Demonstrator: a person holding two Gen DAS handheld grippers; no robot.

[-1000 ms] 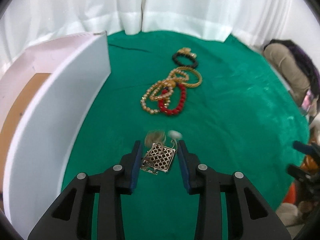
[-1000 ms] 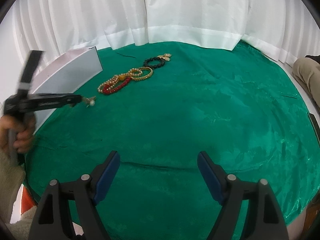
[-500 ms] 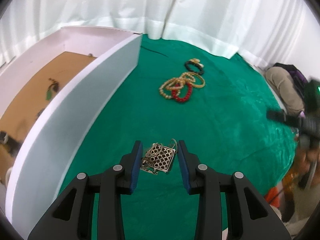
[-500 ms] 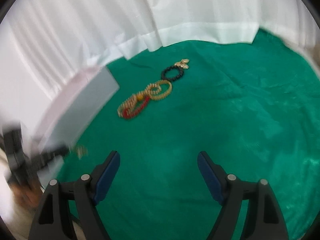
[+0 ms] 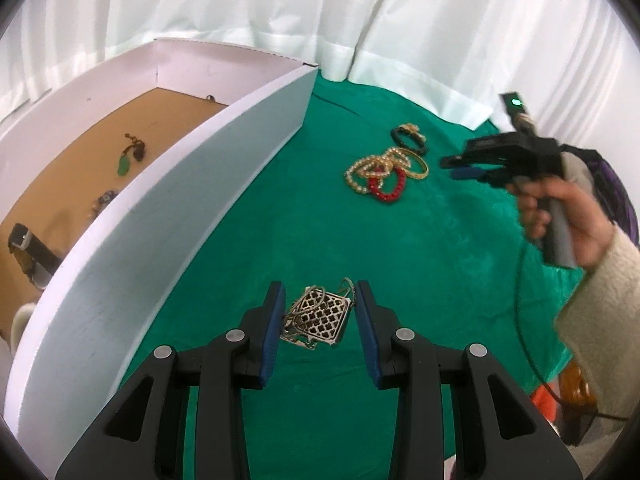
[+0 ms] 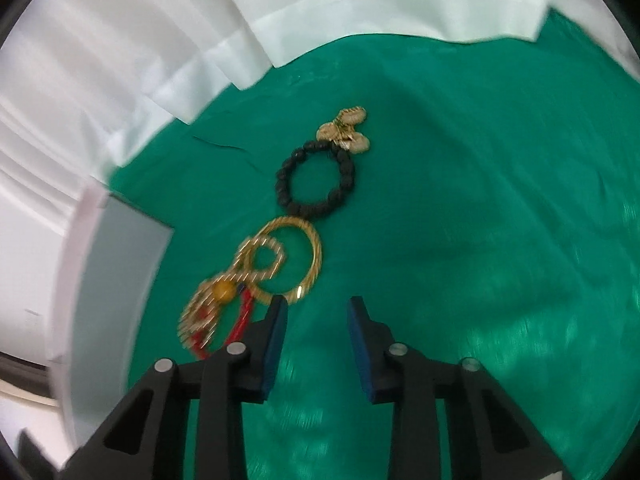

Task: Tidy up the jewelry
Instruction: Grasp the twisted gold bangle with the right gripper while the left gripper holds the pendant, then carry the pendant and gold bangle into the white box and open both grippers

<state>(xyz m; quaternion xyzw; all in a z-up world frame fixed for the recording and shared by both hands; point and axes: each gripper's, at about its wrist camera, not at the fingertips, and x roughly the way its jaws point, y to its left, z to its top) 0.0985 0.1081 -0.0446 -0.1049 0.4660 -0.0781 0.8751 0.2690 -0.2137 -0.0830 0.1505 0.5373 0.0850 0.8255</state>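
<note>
the lattice pendant (image 5: 320, 318), a square gold piece with loops of chain, sits between the jaws of the left gripper (image 5: 320, 314), which are clamped on it and hold it above the green cloth (image 5: 320, 232). just left of those jaws stands the white wall of the box (image 5: 168, 216). beyond that wall, on the brown floor of the box, lie a green-stoned piece (image 5: 127, 160), a small dark piece (image 5: 105, 200) and a watch (image 5: 30, 254) with a dark strap.

ahead of the left jaws and to their right, well apart, lies the pile of bracelets (image 5: 386, 174) on the cloth, with the right gripper (image 5: 460, 166) near it. in the right wrist view the right gripper (image 6: 318, 306) has its jaws apart and holds nothing. the gold bangle (image 6: 296, 260) lies just ahead of them, its near rim touching the tip of the left jaw in the picture. the red beads (image 6: 240, 322) and the blurred gold strands (image 6: 204, 312) lie to the left of the jaws, and the black bead bracelet (image 6: 316, 180) with its gold charms (image 6: 346, 130) lies farther ahead.

the task looks partly done: a few pieces are in the box, one is in hand beside it, and the pile on the cloth is left to move.
</note>
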